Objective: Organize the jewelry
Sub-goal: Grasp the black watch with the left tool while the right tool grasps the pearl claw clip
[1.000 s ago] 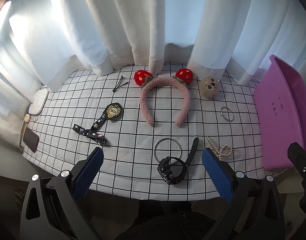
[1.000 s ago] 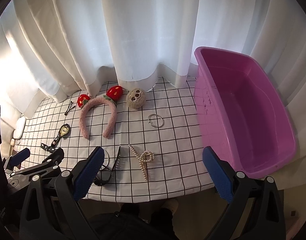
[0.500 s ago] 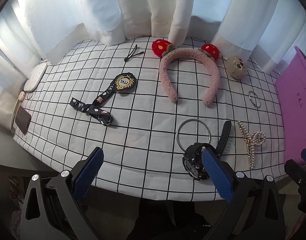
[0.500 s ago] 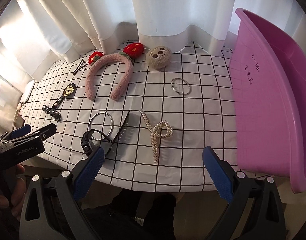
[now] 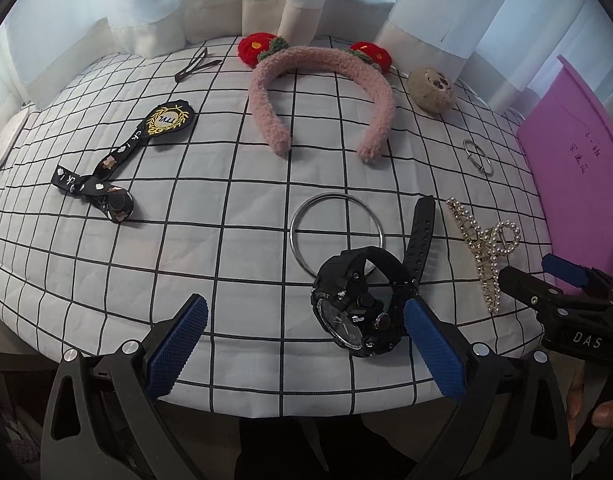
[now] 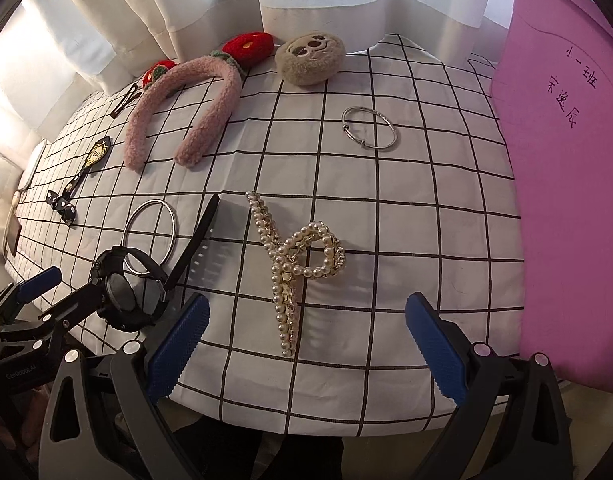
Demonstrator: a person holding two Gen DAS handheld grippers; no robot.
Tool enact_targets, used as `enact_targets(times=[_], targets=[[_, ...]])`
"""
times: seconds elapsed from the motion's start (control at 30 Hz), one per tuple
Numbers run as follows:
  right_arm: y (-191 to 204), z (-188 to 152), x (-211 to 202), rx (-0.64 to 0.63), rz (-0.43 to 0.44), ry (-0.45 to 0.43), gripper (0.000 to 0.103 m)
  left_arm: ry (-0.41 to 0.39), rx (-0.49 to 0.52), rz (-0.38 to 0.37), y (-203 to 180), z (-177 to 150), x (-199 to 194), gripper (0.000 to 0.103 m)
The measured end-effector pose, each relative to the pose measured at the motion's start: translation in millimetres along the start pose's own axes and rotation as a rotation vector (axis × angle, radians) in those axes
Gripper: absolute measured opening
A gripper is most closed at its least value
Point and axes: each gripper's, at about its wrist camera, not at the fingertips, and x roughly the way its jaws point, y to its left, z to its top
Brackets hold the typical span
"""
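Observation:
My left gripper point(image 5: 304, 340) is open and empty, low over the table's front edge, with a black sport watch point(image 5: 360, 300) just inside its right finger. A silver bangle point(image 5: 337, 234) lies beyond the watch. My right gripper point(image 6: 304, 342) is open and empty, with a pearl hair claw point(image 6: 296, 258) lying between and just beyond its fingers. The watch point(image 6: 124, 294) and bangle point(image 6: 150, 236) also show at the left of the right wrist view. A pink tub point(image 6: 566, 184) stands at the right.
On the checked cloth point(image 5: 210, 208) lie a pink plush headband point(image 5: 322, 92), a brown plush face point(image 5: 432, 88), a small silver bracelet point(image 6: 369, 128), a black badge strap point(image 5: 118, 160) and a dark hair clip point(image 5: 196, 65). White curtains hang behind.
Both grippers have moved forward and down toward the table. The watch now sits by the left gripper's right finger, and the pearl claw lies between the right gripper's fingers.

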Motion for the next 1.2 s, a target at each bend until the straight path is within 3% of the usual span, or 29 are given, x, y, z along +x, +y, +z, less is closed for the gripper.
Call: enact_targets(times=[0.13, 0.53, 0.6, 0.8, 0.97, 1.07, 1.13, 1.2], targets=[[-4.7, 0.5, 11.2, -0.009, -0.015, -0.004, 0.094, 0.0, 0.006, -0.046, -9.0, -2.9, 6.9, 0.097], [-4.9, 4.6, 40.5, -0.053, -0.067, -0.001, 0.094, 0.043, -0.025, -0.083, -16.0, -10.7, 44.7, 0.097], [-3.9, 4.8, 45.9, -0.054, -0.085, 0.011, 0.094, 0.01, -0.008, -0.083, -18.4, -12.7, 44.0, 0.097], [-2.3, 0.9, 44.0, -0.083, -0.091, -0.052, 0.094, -0.003, 0.173, 0.077, -44.7, -24.5, 52.2, 0.098], [-1.9, -3.7, 43.8, -0.105, -0.08, -0.086, 0.094, -0.001, 0.13, 0.039, -39.0, -21.5, 49.6, 0.097], [-1.3, -5.6, 43.3, -0.114, -0.077, -0.086, 0.094, -0.013, 0.089, 0.033, -34.0, -19.1, 47.0, 0.09], [-1.2, -4.6, 43.3, -0.116, -0.074, -0.085, 0.094, -0.026, 0.089, 0.036, -32.4, -18.2, 43.5, 0.071], [-1.7, -3.8, 42.4, -0.117, -0.065, -0.085, 0.093, -0.026, 0.092, 0.036, -32.7, -18.1, 42.6, 0.068]])
